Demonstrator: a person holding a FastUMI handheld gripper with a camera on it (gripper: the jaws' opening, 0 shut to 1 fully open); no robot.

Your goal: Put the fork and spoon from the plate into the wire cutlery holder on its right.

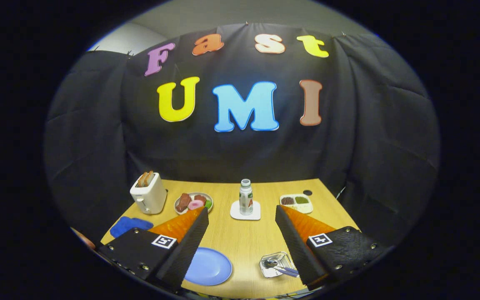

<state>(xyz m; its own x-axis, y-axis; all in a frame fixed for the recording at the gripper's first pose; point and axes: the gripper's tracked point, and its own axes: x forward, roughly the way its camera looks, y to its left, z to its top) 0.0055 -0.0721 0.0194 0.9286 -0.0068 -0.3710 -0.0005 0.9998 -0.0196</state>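
Gripper (242,214) wide open, holding nothing, above the table (244,241). Blue plate (208,266) sits low between the fingers, by the left one. Wire cutlery holder (274,263) (blue-handled cutlery (283,271) inside) touches the right finger's inner edge.

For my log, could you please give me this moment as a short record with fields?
gripper: gripper open, fingers wide apart, raised above the table, holding nothing
plate: blue plate near the left finger, looks bare
holder: metal holder right of the plate, beside the right finger, with blue-handled cutlery in it
beyond fingers: bottle on a white coaster, toaster, food dish, tray
task: seems done
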